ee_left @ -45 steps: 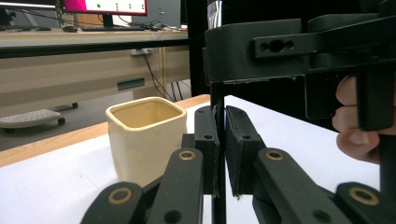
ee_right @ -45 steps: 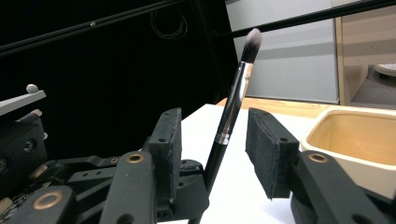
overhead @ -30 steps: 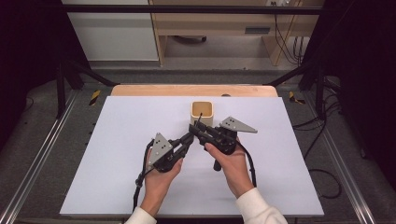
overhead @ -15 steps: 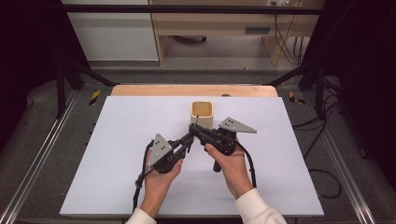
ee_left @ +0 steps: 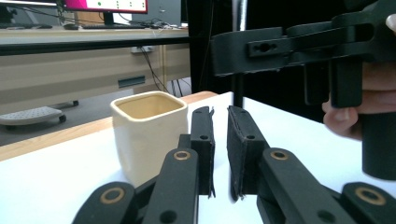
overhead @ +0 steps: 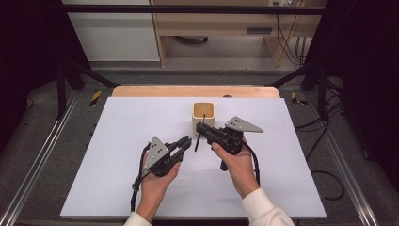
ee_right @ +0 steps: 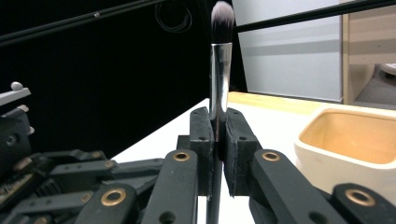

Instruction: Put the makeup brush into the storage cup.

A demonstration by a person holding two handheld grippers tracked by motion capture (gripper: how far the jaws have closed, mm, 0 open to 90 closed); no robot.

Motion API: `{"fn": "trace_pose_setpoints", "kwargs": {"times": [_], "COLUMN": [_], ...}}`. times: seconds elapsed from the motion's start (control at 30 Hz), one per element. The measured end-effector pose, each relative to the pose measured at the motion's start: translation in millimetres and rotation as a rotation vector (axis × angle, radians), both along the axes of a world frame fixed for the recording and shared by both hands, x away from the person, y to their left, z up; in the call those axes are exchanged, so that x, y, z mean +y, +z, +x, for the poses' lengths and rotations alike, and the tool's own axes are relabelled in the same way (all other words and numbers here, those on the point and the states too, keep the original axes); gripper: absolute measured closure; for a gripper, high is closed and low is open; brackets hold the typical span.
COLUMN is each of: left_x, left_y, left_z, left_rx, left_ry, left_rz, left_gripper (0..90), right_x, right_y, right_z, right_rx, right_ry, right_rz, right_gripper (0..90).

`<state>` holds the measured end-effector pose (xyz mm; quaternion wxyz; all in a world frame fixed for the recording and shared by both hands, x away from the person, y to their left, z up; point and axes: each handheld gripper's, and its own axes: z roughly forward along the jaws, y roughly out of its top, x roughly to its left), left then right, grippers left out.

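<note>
Right gripper view: brush (ee_right: 220, 70) bristles up | high view: cup (overhead: 204, 116) near

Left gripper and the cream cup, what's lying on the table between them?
Nothing: in the left gripper view, bare white table runs from the left gripper to the cream cup.

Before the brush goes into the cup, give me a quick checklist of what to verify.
1. Right gripper clamped on the makeup brush: ok.
2. Brush upright, bristles up: ok.
3. Cream cup standing upright, mouth open: ok.
4. Cup empty inside: cannot tell, the bottom is hidden.
5. Left gripper shut, holding nothing, short of the cup: ok.
6. Brush handle's lower end free of the white table: cannot tell.
</note>
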<state>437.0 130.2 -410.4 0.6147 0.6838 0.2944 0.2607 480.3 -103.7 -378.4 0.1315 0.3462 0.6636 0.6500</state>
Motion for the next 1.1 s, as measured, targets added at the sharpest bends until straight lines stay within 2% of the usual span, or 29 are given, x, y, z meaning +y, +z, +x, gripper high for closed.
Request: {"fn": "trace_pose_setpoints", "kwargs": {"times": [0.17,0.4,0.5,0.57,0.83,1.03,1.1], "left_x": [12.5,34.1,44.1,50.8,76.5,85.5,89.1], "left_y": [0.4,-2.7,-5.9,-7.7,-18.3,-23.6,-23.6], "left_z": [0.1,1.8,2.4,2.4,1.1,0.3,0.5], "left_rx": [0.007,0.025,0.031,0.032,0.039,0.033,0.04], "left_ry": [0.031,0.074,0.081,0.086,0.111,0.101,0.094], "left_rz": [0.014,0.069,0.073,0.092,0.085,0.096,0.078], "left_gripper": [71.7,49.6,43.2,38.5,32.4,30.7,29.9], "right_x": [-6.9,-16.1,-18.7,-19.7,-20.0,-20.4,-20.9], "right_y": [-0.3,-0.3,0.6,1.5,4.5,7.6,9.7], "right_z": [1.3,4.9,6.7,8.1,10.7,13.6,15.1], "right_rx": [-0.009,-0.031,-0.043,-0.057,-0.093,-0.109,-0.118], "right_ry": [-0.011,-0.035,-0.04,-0.04,-0.023,-0.027,-0.032], "right_rz": [-0.037,-0.08,-0.109,-0.13,-0.213,-0.228,-0.237], "right_gripper": [83.4,83.4,83.4,83.4,83.4,83.4,83.4]}}
